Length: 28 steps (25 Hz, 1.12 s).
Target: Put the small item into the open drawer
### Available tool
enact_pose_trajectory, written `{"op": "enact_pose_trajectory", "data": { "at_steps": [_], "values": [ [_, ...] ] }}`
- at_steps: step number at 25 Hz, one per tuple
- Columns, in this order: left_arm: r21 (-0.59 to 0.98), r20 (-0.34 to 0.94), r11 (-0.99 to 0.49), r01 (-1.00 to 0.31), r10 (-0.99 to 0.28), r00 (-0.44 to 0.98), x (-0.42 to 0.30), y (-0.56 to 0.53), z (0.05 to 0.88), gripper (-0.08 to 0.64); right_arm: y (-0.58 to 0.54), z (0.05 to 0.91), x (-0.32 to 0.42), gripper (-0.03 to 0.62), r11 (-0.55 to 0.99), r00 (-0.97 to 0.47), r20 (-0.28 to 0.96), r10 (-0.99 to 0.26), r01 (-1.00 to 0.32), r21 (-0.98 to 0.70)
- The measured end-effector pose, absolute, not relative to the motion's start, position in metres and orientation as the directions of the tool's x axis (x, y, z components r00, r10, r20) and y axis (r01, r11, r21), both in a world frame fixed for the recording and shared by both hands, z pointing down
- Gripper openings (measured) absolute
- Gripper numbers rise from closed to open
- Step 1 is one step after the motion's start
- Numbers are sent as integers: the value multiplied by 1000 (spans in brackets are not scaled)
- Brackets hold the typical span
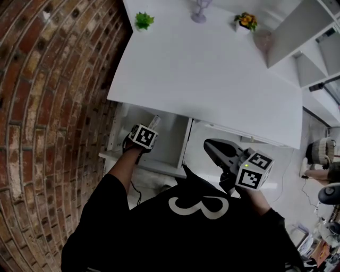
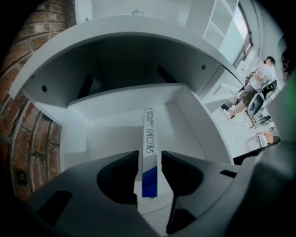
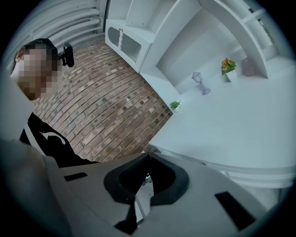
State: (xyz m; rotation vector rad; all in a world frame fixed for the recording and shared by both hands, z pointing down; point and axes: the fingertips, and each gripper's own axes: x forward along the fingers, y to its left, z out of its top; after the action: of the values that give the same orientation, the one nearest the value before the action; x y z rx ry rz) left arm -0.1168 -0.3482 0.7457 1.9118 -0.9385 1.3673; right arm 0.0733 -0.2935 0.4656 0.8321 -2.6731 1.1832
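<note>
A slim white box with a blue end stands lengthwise between the jaws of my left gripper, inside the open white drawer. A narrow gap shows on the box's right side, so the pads do not press it and the jaws stand open. In the head view the left gripper reaches into the drawer under the desk, and the box's tip pokes out past it. My right gripper hangs in front of the desk edge, shut and empty; the right gripper view shows its jaws meeting tip to tip.
The white desk top overhangs the drawer. On its far edge stand a small green plant, a clear goblet and a potted flower. A brick wall runs along the left; white shelves rise at the right.
</note>
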Motion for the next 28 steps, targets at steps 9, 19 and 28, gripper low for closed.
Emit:
{"op": "enact_pose_trajectory", "data": {
  "at_steps": [9, 19, 28],
  "values": [
    [275, 938, -515, -812, -41, 344, -100, -311, 718, 282, -282, 458, 65, 11, 567, -861, 282, -422, -494, -659],
    [62, 850, -550, -833, -409, 333, -127, -326, 601, 233, -257, 434, 37, 9, 614, -893, 221, -392, -433, -660],
    [395, 546, -531, -750, -520, 656, -97, -258, 468, 83, -225, 401, 0, 9, 694, -931, 149, -334, -350, -629]
  ]
}}
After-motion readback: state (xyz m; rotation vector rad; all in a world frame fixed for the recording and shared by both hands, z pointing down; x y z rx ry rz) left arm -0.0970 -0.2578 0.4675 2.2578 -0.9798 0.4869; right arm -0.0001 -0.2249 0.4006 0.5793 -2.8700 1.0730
